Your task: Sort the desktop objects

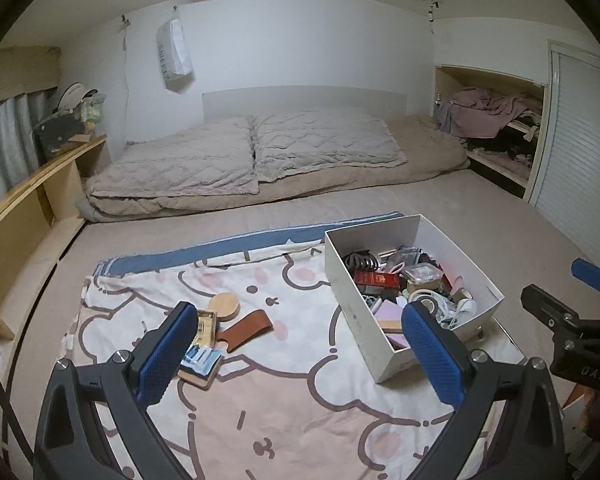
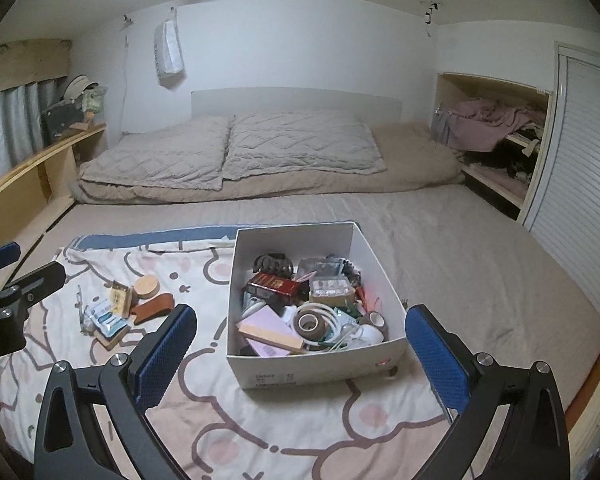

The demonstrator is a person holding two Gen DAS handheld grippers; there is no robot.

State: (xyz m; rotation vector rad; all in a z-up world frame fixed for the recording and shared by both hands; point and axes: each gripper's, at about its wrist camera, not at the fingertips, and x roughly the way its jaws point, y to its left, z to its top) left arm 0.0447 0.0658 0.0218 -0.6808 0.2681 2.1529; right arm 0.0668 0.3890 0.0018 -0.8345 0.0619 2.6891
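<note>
A white cardboard box (image 1: pixel 384 344) (image 2: pixel 320 366) full of several small items stands on a cartoon-print cloth (image 1: pixel 268 400) (image 2: pixel 260 420); a red packet (image 2: pixel 274 282), tape rolls (image 2: pixel 310 322) and a pink pad (image 2: pixel 266 330) lie inside. Left of the box lie a round wooden lid (image 1: pixel 224 305) (image 2: pixel 147 285), a brown leather case (image 1: pixel 246 328) (image 2: pixel 152 310), a blue-white packet on a wooden block (image 1: pixel 200 362) (image 2: pixel 108 322) and a small yellow box (image 1: pixel 206 328). My left gripper (image 1: pixel 300 344) hovers open above the cloth between these items and the box. My right gripper (image 2: pixel 300 348) hangs open over the box's near wall, holding nothing.
The cloth lies on a beige mattress (image 2: pixel 460 248), with folded grey bedding (image 1: pixel 252 152) behind. A wooden shelf (image 1: pixel 40 200) runs along the left. An alcove with clothes (image 2: pixel 496 128) and a slatted door (image 2: pixel 580 180) stand at the right.
</note>
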